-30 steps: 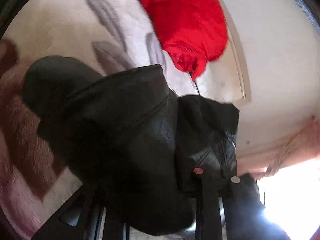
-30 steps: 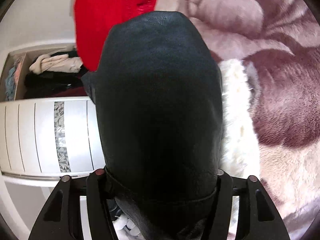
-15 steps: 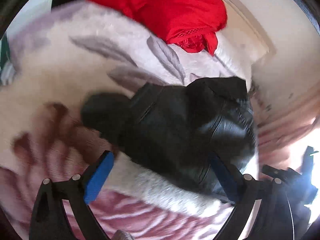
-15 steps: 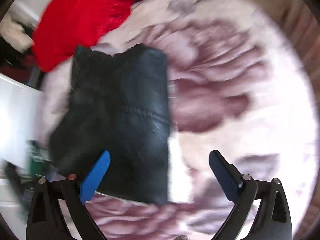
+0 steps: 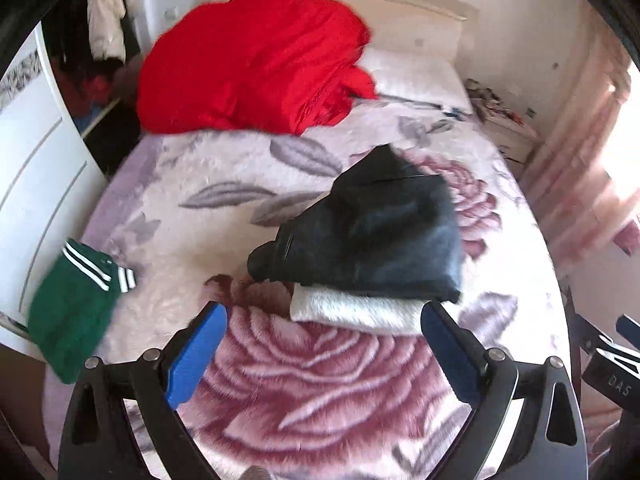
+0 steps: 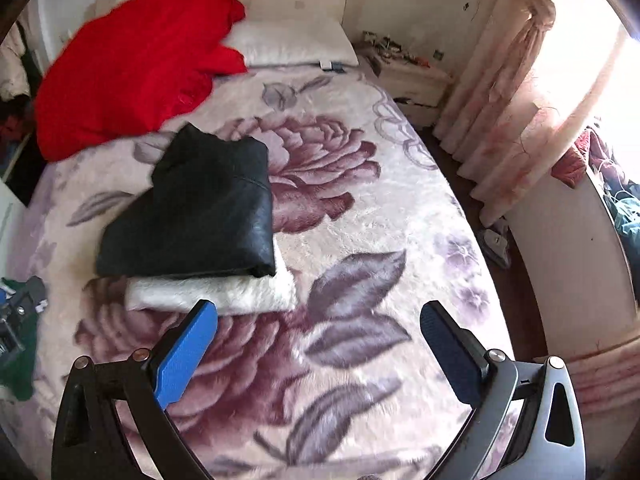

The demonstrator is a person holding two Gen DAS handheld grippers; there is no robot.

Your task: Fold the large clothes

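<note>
You've just let go of the jacket, so both the left gripper and right gripper now hang spread and empty. It sits folded mid-bed on a white garment, so this piece looks done.

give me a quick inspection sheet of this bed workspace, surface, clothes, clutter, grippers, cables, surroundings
surface: bed under a floral plush blanket, rose and leaf pattern.
job's things: folded black leather jacket lying on a folded white fuzzy garment, mid-bed.
clutter: rumpled red garment heaped by the white pillow; green garment with white stripes at the bed's left edge.
grippers: left gripper open, empty, above the blanket; right gripper open, empty.
cables: nothing seen.
surroundings: nightstand with small items, pink curtain by a bright window, white wardrobe door.
</note>
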